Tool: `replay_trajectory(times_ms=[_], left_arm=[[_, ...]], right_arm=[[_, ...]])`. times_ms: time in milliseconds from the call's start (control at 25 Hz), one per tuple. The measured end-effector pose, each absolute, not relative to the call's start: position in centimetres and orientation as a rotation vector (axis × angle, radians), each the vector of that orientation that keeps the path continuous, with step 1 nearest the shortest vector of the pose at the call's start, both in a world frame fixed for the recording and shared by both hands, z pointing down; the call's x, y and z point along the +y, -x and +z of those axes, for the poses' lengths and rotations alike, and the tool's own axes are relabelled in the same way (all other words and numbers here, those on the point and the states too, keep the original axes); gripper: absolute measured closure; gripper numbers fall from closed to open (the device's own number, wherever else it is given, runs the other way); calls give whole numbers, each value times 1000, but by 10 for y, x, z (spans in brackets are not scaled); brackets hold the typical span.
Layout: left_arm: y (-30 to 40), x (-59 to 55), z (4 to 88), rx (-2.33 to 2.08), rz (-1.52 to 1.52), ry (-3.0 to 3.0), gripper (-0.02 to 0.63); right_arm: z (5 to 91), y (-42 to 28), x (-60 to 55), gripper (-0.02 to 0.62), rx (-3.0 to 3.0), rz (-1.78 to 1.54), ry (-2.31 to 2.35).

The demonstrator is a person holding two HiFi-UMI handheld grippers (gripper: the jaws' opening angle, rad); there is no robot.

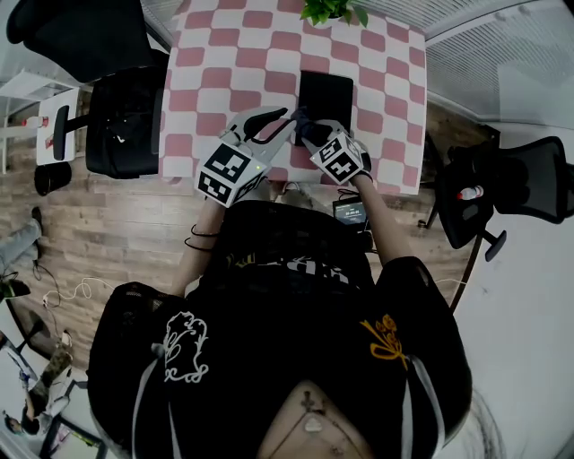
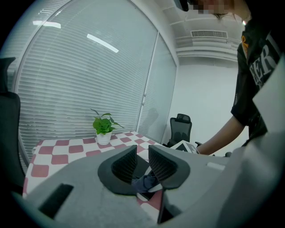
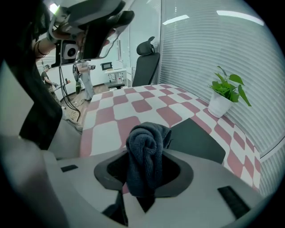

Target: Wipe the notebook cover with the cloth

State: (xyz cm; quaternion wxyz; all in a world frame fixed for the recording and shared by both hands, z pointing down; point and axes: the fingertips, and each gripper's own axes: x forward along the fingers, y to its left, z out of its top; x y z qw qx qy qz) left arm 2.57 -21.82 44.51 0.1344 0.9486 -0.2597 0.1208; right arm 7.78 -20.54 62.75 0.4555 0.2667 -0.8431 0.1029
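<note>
Lower half of the head view, person [image 1: 287, 350]: is wearing a black printed top and is reaching both arms up the frame toward the table.
Table [image 1: 215, 54]: is carrying a pink-and-white checked cover and is filling the upper middle of the head view; it is also spreading behind the jaws in the right gripper view [image 3: 111, 111].
Chair [image 1: 126, 125]: is standing just beside the table's left edge, black, on the wood floor.
Notebook [image 1: 325, 94]: is lying flat and closed on the table, dark cover up, right of centre in the head view; in the right gripper view [image 3: 196, 138] it is lying just beyond the jaws, to their right.
Left gripper [image 1: 280, 121]: is pointing its tips toward the notebook's lower left corner, close to the cloth. In its own view [image 2: 142, 153] the ribbed jaws are standing a narrow gap apart with nothing clamped between them.
Right gripper [image 1: 312, 134]: is hovering at the notebook's near edge. In its own view [image 3: 144, 167] the jaws are clamping the cloth.
Plant [image 1: 332, 11]: is standing in a white pot at the table's top edge, above the notebook in the frame.
Cloth [image 3: 144, 156]: is bunching up, dark grey, out of the right gripper's jaws. In the head view [image 1: 300, 118] it is sitting over the notebook's lower left corner; whether it is touching the cover is not clear.
</note>
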Motion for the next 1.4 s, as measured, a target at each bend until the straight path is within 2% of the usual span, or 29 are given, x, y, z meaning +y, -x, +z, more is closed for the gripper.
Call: replay_trajectory(times_ms=[600, 800, 960, 1400], left_arm=[[-32, -212, 450, -767, 369, -2731, 515], [-28, -211, 453, -779, 378, -2720, 515], [-27, -210, 456, -780, 385, -2712, 515], [-32, -212, 450, -761, 387, -2733, 515]], right_arm=[[627, -73, -172, 462, -2083, 248, -548], [600, -93, -216, 462, -2150, 323, -744], [590, -120, -268, 462, -2117, 249, -839], [617, -169, -349, 462, -1879, 222, -884]])
